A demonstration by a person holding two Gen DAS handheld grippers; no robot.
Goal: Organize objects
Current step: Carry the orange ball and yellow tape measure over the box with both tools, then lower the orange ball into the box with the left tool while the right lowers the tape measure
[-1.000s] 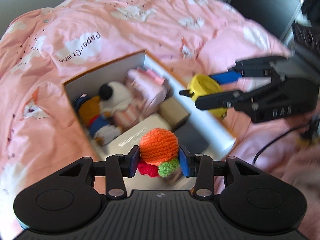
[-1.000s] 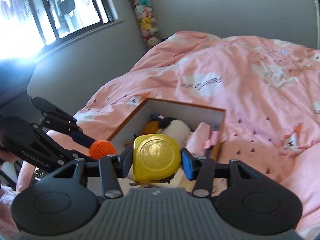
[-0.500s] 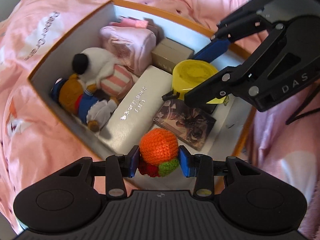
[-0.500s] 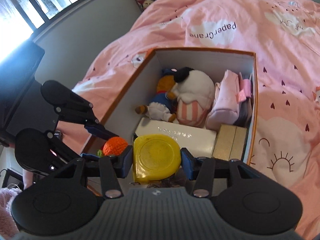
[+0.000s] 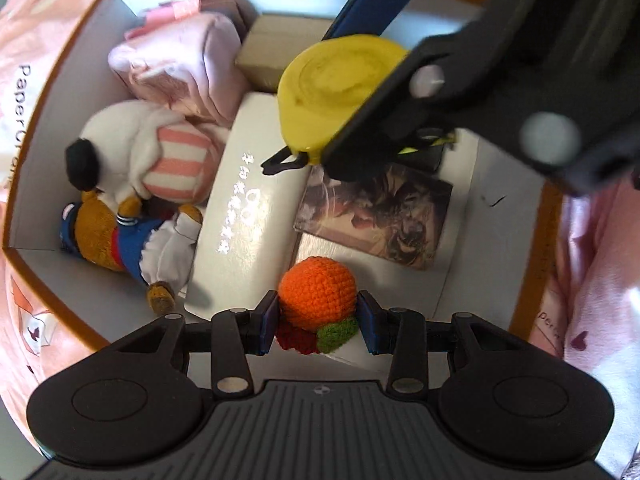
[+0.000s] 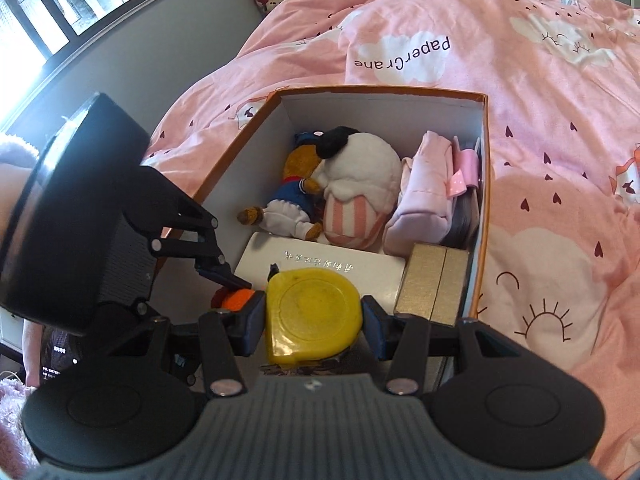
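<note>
Both grippers (image 5: 317, 316) (image 6: 314, 314) apparently lower into box (image 6: 485, 184)

Left wrist looks straight down, close; right slants, perhaps farther; both share box (image 5: 532, 248).

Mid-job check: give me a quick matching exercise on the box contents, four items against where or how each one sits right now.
Things:
1. crochet orange
2. yellow tape measure
3. gold box
4. pink pouch

Places or states:
A. lying in the box beside the striped plush toy
B. clamped in the right gripper
C. in the box corner next to the long white case
D. clamped in the left gripper

Pairs: 1-D, 2-B, 3-C, 4-A
</note>
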